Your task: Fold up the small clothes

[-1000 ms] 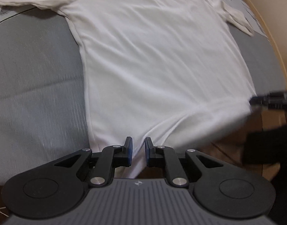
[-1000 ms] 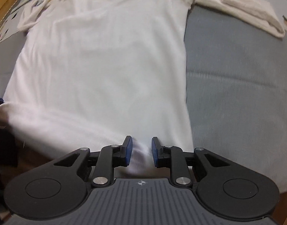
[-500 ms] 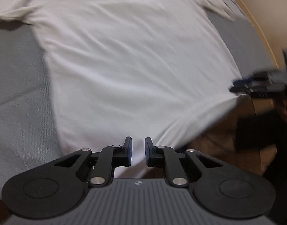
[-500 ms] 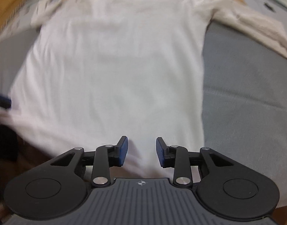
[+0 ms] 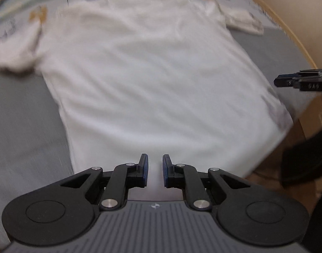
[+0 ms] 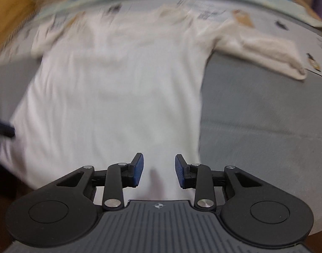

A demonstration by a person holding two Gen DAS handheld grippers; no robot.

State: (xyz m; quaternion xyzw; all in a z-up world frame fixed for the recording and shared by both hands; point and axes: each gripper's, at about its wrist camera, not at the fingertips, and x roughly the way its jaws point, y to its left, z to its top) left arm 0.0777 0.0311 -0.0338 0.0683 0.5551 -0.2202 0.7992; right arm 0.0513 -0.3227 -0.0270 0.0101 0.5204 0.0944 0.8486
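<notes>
A white short-sleeved T-shirt (image 5: 152,88) lies spread flat on a grey surface, hem toward me, sleeves out to both sides. It also fills the right wrist view (image 6: 118,97). My left gripper (image 5: 154,171) is over the hem near its left corner, jaws a little apart with cloth showing between them. My right gripper (image 6: 158,171) is over the hem near its right corner, jaws wider apart and holding nothing. The right gripper's fingers (image 5: 295,80) show at the right edge of the left wrist view.
The grey surface (image 6: 262,113) extends to the right of the shirt and to its left (image 5: 24,113). A patterned cloth (image 6: 224,10) lies beyond the collar. A tan wooden rim (image 5: 295,40) curves along the right side.
Both grippers have pulled back and up, so the whole shirt now shows. The right gripper's jaws have opened wider and let go of the hem. The left jaws have parted slightly.
</notes>
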